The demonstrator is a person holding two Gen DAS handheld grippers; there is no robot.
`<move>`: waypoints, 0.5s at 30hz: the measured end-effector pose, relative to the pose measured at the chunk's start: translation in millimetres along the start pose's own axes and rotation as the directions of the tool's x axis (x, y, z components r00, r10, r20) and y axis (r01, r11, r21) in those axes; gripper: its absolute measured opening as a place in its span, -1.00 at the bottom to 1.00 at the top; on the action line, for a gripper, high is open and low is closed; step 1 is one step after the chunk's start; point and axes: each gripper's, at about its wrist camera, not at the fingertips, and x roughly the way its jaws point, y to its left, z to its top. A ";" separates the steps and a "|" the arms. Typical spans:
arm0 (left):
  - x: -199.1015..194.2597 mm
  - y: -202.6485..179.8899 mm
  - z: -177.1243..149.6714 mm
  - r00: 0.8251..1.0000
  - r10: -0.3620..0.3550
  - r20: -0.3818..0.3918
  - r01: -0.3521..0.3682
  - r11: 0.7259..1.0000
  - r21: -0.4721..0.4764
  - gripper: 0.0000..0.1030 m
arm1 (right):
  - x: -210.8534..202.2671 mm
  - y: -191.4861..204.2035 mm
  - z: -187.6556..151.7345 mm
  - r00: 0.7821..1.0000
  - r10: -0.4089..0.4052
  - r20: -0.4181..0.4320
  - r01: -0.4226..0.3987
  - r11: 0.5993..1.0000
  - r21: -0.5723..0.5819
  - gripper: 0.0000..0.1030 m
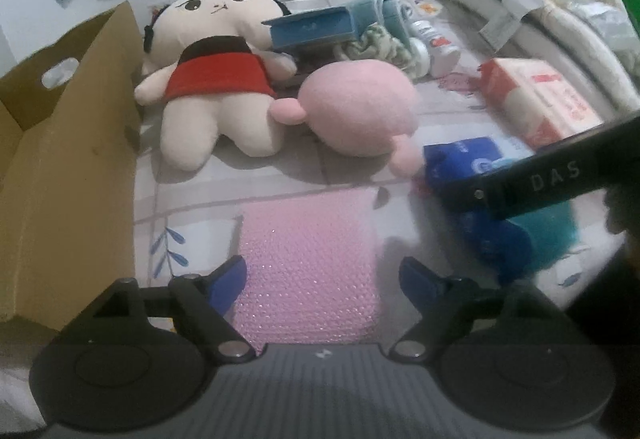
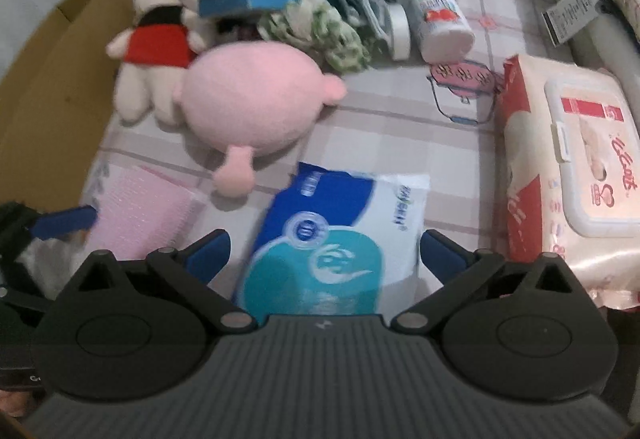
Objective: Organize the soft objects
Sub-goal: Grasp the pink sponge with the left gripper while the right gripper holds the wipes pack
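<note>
Left wrist view is showing the left gripper [image 1: 322, 281] hanging over a pink bubble-wrap sheet [image 1: 308, 263], its blue fingers [image 1: 228, 285] standing well apart on either side of the sheet and gripping nothing. Taking the pink round plush [image 1: 358, 107] as the landmark: a cream doll in a red top [image 1: 218, 79] is lying just beside it on the left, touching one pink nub; a cardboard box [image 1: 68, 159] is standing farther left, past the doll; a blue open carton [image 1: 316, 29] and a folded teal towel [image 1: 384, 9] are sitting behind it; a white bottle [image 1: 438, 45] is lying on its side behind and to the right; a red-and-cream wipes pack [image 1: 536, 99] is resting well to the right. Right wrist view is showing the right gripper [image 2: 324, 251] spread as wide as it goes, empty, its blue fingers [image 2: 440, 255] straddling the near end of a blue-and-white tissue pack [image 2: 340, 231] without pressing on it. That pack is lying just in front of the pink plush, near its lower nub. The bed sheet [image 2: 400, 127], pale checked, is bearing all of these.
</note>
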 end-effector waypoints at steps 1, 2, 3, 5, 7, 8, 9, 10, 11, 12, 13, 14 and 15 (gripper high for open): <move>3.2 0.1 -0.3 1.000 0.015 0.002 -0.015 1.000 0.008 0.65 | 0.6 -0.7 0.1 1.000 -0.003 -0.003 0.003 1.000 0.011 0.98; 5.6 0.4 -0.2 1.000 0.030 0.005 -0.030 0.999 0.017 0.65 | 0.2 -1.2 0.2 1.000 0.000 0.000 0.000 1.000 0.013 0.98; 7.1 1.6 -0.2 0.999 0.036 0.007 -0.036 0.999 0.020 0.65 | 0.5 -1.5 0.4 1.000 -0.002 0.000 0.002 1.000 0.014 0.98; 10.0 5.7 1.3 1.000 0.026 0.005 -0.026 1.000 0.007 0.65 | 5.6 -2.3 1.4 1.000 -0.008 -0.012 0.008 1.000 0.016 0.98; 14.0 8.8 3.1 1.000 0.014 -0.001 -0.014 1.000 -0.005 0.62 | 14.3 -2.6 2.1 0.999 -0.004 -0.036 0.005 1.000 0.024 0.98; 16.2 9.9 4.1 1.000 0.012 -0.005 -0.012 1.000 -0.010 0.61 | 19.0 -3.1 2.3 0.999 0.002 -0.048 -0.001 1.000 0.030 0.97; 18.8 11.3 5.3 1.000 0.009 -0.011 -0.009 1.000 -0.018 0.61 | 23.4 -4.2 2.1 0.998 0.013 -0.062 -0.011 0.999 0.039 0.97; 20.8 12.2 6.1 1.000 0.006 -0.013 -0.006 1.000 -0.025 0.60 | 26.0 -5.3 1.3 0.997 0.021 -0.070 -0.017 0.999 0.049 0.97; 22.7 13.5 6.9 1.000 0.004 -0.019 -0.004 0.999 -0.035 0.58 | 24.9 -5.2 0.7 0.998 0.018 -0.062 -0.015 0.999 0.049 0.97; 24.6 14.9 7.7 1.000 0.000 -0.025 -0.001 0.999 -0.046 0.58 | 24.4 -5.4 0.4 0.998 0.022 -0.067 -0.018 0.998 0.053 0.97; 25.9 16.9 8.2 0.999 -0.009 -0.032 0.007 0.998 -0.059 0.58 | 22.4 -6.2 -0.2 0.997 0.033 -0.069 -0.029 0.997 0.065 0.97; 26.2 18.6 8.5 0.999 -0.019 -0.038 0.017 0.997 -0.070 0.58 | 20.3 -7.9 -1.1 0.997 0.045 -0.068 -0.040 0.996 0.078 0.97; 25.3 20.5 8.4 0.999 -0.033 -0.042 0.029 0.996 -0.081 0.58 | 18.5 -9.0 -1.9 0.997 0.049 -0.066 -0.044 0.996 0.081 0.97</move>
